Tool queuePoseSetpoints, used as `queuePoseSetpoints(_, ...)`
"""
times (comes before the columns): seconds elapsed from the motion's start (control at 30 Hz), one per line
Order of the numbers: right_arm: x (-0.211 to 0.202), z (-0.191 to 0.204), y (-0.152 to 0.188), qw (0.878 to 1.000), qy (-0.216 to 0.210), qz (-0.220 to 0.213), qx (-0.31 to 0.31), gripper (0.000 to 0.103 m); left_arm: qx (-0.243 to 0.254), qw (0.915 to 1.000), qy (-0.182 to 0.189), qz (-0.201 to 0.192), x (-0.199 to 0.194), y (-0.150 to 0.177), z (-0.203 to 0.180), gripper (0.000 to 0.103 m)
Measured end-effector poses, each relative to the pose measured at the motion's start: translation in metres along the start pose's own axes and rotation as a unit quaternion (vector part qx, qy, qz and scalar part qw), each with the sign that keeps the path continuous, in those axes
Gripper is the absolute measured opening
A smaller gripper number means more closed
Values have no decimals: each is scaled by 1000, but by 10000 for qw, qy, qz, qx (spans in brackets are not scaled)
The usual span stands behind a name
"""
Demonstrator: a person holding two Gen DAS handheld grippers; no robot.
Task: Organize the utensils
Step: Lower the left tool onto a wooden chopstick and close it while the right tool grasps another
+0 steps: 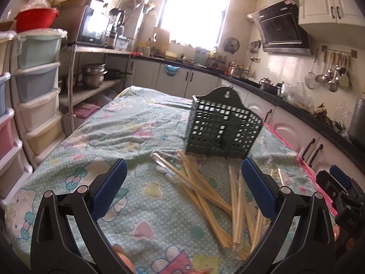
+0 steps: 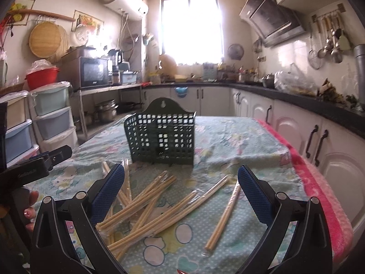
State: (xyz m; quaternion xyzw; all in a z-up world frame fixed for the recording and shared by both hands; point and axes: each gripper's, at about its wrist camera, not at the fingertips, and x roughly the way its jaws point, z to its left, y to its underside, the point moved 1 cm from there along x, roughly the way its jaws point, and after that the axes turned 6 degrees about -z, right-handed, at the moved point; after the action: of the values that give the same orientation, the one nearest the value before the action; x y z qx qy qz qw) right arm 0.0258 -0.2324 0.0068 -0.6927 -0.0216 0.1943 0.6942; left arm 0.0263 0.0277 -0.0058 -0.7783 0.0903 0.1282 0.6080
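Chopsticks (image 2: pixel 157 205) lie scattered on the cloth-covered worktop (image 2: pixel 251 137), in front of a dark green lattice holder (image 2: pixel 163 134) that stands upright with its open top free. In the right wrist view the main heap sits at about 7 o'clock from the holder, with one pair (image 2: pixel 224 214) apart at about 5 o'clock. They seem to be pale bamboo pairs in clear sleeves, so I judge them light and stiff, but slick in the wrapper and apt to roll or slip. A hold across the middle of one pair, square to its length, looks safest; the heap is crossed, so the top or outlying pair should come first.

Long axes vary. Most of the heap runs from 7 toward 1 o'clock, fanned out; the lone pair runs nearly 6 to 12, leaning slightly right, its far end toward the holder. Which ends are tips I cannot tell.

The left gripper (image 1: pixel 183 182) and the right gripper (image 2: pixel 181 182) both hover above the sticks with fingers spread wide, holding nothing.
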Motion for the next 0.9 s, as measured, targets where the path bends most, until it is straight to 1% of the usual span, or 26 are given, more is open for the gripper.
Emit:
queuePoseSetpoints(0.17, 14, 5, -3, 9995, -182, 251, -6, 97, -110, 9998, -102, 114, 8, -3, 15, 93)
queuePoseSetpoints(0.3, 25, 5, -8, 9989, -217, 403, -38, 97, -199, 9996, -92, 195, 16, -9, 22, 93)
queuePoseSetpoints(0.37, 32, 2, -10, 9984, -235, 508, 33, 97, -258, 9994, -3, 244, 21, -13, 24, 93)
queuePoseSetpoints(0.43, 38, -3, -12, 9975, -245, 642, 162, 97, -240, 9994, -19, 264, 25, -16, 23, 93)
queuePoseSetpoints(0.57, 54, -21, -9, 9938, -18, 978, 520, 97, -37, 9984, -214, 522, 43, -21, 19, 93)
queuePoseSetpoints(0.7, 72, -37, -3, 9878, 210, 1353, 744, 97, -33, 9972, -120, 735, 59, -23, 18, 93)
queuePoseSetpoints(0.8, 83, -46, 0, 9835, 305, 1577, 837, 96, -43, 9957, -79, 923, 71, -23, 17, 93)
queuePoseSetpoints(0.9, 96, -52, 4, 9788, 382, 1810, 881, 91, -150, 9927, -12, 1197, 87, -22, 20, 93)
